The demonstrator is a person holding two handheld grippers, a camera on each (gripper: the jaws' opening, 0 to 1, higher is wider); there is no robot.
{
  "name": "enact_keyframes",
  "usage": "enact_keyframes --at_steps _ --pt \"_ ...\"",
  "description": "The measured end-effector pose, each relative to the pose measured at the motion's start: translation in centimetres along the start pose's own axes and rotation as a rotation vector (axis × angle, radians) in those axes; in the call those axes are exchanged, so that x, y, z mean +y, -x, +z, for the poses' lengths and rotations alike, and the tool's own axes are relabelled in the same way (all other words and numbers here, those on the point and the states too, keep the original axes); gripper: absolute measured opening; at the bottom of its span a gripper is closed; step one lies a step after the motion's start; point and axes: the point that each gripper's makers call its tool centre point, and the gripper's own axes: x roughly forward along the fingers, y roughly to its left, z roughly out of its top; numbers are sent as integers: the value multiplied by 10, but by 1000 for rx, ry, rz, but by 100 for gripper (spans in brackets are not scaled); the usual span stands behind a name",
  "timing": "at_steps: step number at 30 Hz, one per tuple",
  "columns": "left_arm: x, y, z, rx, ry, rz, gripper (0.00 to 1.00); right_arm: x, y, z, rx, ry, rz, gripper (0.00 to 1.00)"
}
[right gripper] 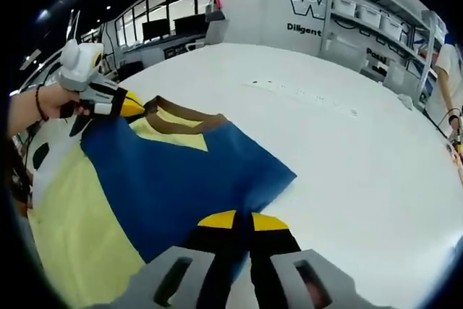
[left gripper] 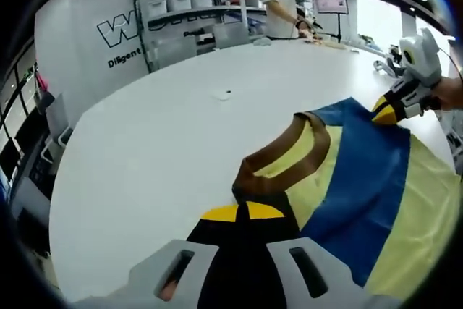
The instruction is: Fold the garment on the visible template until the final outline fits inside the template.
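Note:
A yellow and blue garment with a brown collar lies spread on the white table. My left gripper is shut on the garment's edge just beside the collar, its yellow tips pressed together. My right gripper is shut on the blue edge of the garment, near its corner. In the left gripper view the right gripper pinches the far blue corner. In the right gripper view the left gripper, held by a hand, sits at the brown collar.
A person stands at the table's far end by shelves with bins. A small object lies on the bare table beyond the garment. Desks and monitors stand past the table.

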Motion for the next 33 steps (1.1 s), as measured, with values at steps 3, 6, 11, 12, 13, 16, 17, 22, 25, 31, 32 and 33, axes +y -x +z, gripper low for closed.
enact_keyframes --at_steps 3,6,11,12,13,16,17,22,25,31,32,33 --pt "1 0 1 -2 -12 8 2 -1 -2 1 1 79 -8 0" --pt "1 1 1 -9 1 14 2 -1 0 0 -3 58 -22 0" --pt "-1 5 8 -36 -5 18 2 -6 5 0 -17 90 -50 0" --pt "-1 5 9 -34 -9 16 2 -6 5 0 -17 95 -51 0" --pt "-1 5 10 -35 -10 16 2 -7 6 1 -17 107 -54 0" --pt "-1 4 16 -55 -17 26 2 -10 6 1 -13 118 -56 0" --pt "-2 4 17 -55 -18 26 2 -12 7 1 -15 116 -56 0" --pt "-7 -3 23 -61 -32 23 2 -19 8 -2 -9 125 -62 0" --pt "-9 -6 25 -63 -19 25 2 -23 9 -3 -6 139 -67 0" --pt "-15 -11 33 -76 -17 24 2 -34 10 -6 -1 155 -76 0" --pt "-16 -11 34 -76 -14 24 2 -36 10 -6 -1 160 -79 0" --pt "-17 -12 35 -77 -14 24 2 -38 11 -6 -1 160 -80 0"
